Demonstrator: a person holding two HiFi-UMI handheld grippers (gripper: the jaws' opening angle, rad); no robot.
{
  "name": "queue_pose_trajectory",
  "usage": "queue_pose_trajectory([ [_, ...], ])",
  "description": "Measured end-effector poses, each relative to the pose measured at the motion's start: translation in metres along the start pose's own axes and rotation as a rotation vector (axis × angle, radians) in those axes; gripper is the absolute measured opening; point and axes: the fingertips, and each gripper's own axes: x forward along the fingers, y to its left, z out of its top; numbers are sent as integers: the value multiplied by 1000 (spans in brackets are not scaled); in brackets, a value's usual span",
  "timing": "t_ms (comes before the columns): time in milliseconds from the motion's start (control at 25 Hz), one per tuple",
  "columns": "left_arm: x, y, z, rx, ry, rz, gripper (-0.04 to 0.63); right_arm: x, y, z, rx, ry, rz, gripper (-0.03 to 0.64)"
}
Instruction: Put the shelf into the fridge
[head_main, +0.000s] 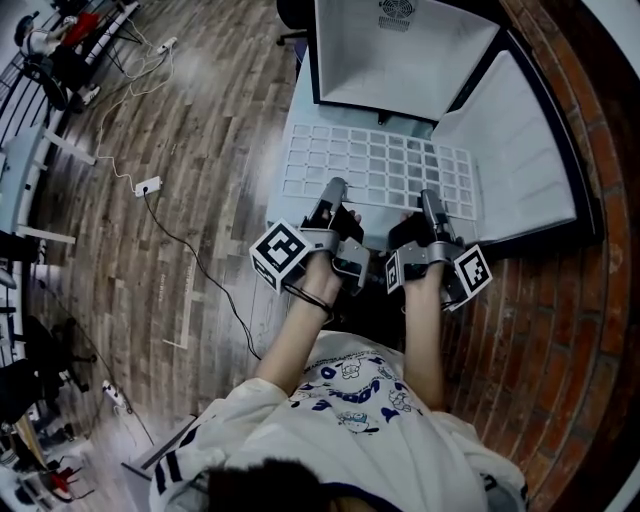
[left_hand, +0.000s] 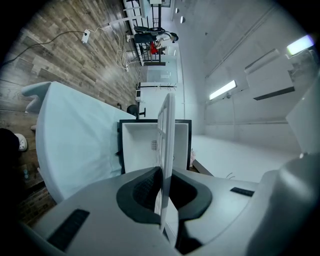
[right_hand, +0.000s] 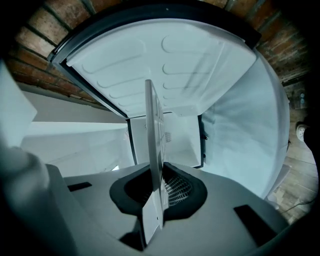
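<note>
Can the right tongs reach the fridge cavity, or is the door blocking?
Probably yes: the door is swung wide to the side, the fridge cavity gapes straight ahead, and only the shelf the right tongs grip lies between.

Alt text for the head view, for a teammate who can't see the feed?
Seen from above, the left tongs and right tongs are both shut on the near edge of a white grid shelf. It is held flat in front of the open fridge, whose door stands open at right.

White grid shelf (head_main: 380, 172); white fridge (head_main: 400, 60) interior; brown plank floor (head_main: 200, 130).
</note>
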Motion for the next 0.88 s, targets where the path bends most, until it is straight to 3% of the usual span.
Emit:
queue_pose_trajectory([
  [880,110,14,44,-7,47,6,34,110,-10,27,14,-45,-2,49],
])
